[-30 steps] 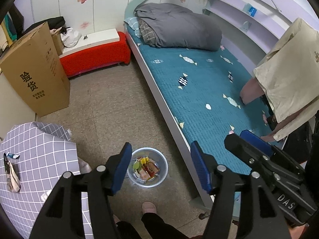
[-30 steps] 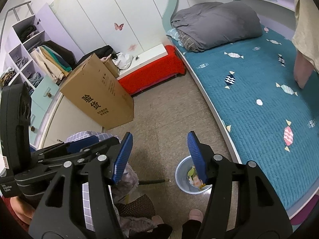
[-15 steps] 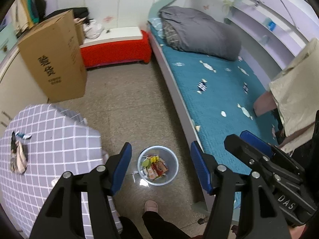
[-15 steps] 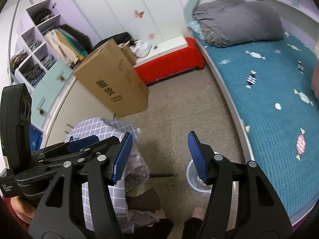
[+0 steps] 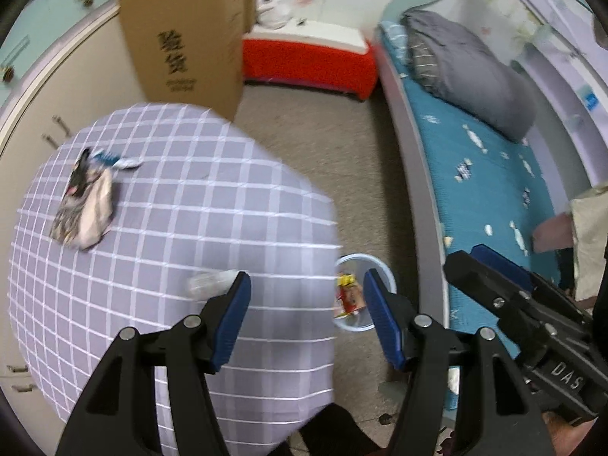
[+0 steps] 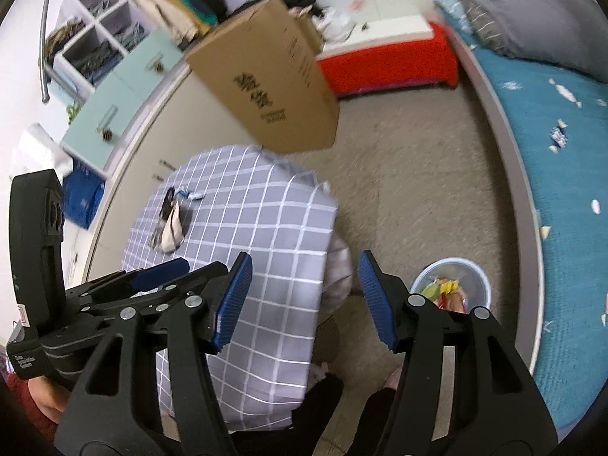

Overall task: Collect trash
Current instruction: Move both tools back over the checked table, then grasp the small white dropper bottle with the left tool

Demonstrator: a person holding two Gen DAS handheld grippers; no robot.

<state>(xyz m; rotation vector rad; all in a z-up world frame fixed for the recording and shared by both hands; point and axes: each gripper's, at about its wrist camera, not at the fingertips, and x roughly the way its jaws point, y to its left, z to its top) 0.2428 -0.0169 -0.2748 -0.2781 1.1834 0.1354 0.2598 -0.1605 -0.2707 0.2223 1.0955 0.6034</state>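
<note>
While crumpled wrappers [image 5: 85, 205] lie near the table's [image 5: 228, 228] far left edge, left gripper [image 5: 306, 306] and right gripper [image 6: 302, 298] hang apart, empty

Bedroom: beige speckled floor [image 5: 326, 144]; bed [image 5: 490, 174] with teal cover and grey duvet [image 5: 467, 72]; red bench [image 5: 307, 62]; cardboard box [image 5: 186, 38]; cabinets [image 6: 125, 87]; checked table [image 5: 182, 243].

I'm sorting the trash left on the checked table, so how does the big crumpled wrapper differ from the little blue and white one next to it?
The crumpled wrapper is much larger than the blue and white wrapper. The crumpled one is puffed up and printed dark with pale patches; the blue and white one lies flat and thin. The crumpled one sits nearer the grippers, the small one just beyond its top end. Both rest on the checked tablecloth, with no gripper touching them.
</note>
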